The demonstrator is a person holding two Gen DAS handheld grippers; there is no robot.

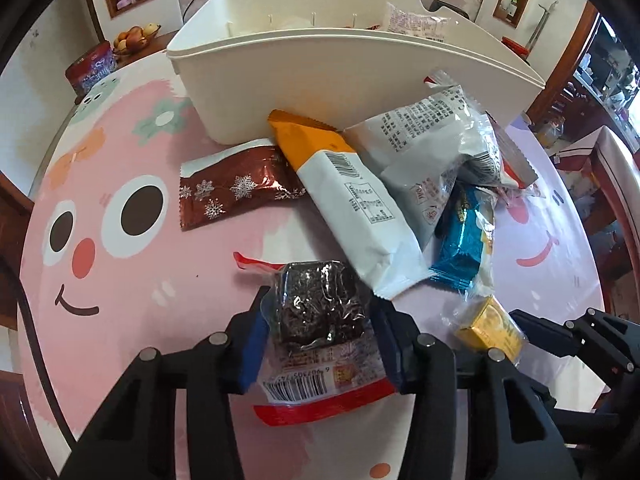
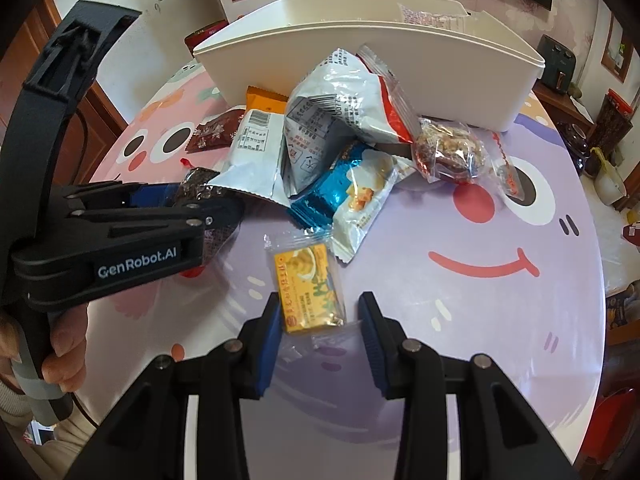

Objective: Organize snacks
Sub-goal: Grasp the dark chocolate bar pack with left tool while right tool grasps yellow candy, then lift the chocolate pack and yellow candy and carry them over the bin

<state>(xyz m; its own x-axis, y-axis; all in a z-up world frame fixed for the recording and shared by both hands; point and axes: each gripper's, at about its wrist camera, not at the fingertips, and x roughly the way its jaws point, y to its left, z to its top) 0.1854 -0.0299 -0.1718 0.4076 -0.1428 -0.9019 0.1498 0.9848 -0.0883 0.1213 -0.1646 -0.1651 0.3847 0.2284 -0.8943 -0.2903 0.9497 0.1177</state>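
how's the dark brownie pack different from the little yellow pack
The dark brownie pack is bigger, in clear wrap with a red printed end; the yellow pack is smaller, flat and square.
The left gripper has its pads against the brownie pack's sides; the right gripper is open around the yellow pack, with a gap on the right.
The brownie pack lies on the cloth's pink half, the yellow pack on the purple half.
Both are sealed and outside the white bin.
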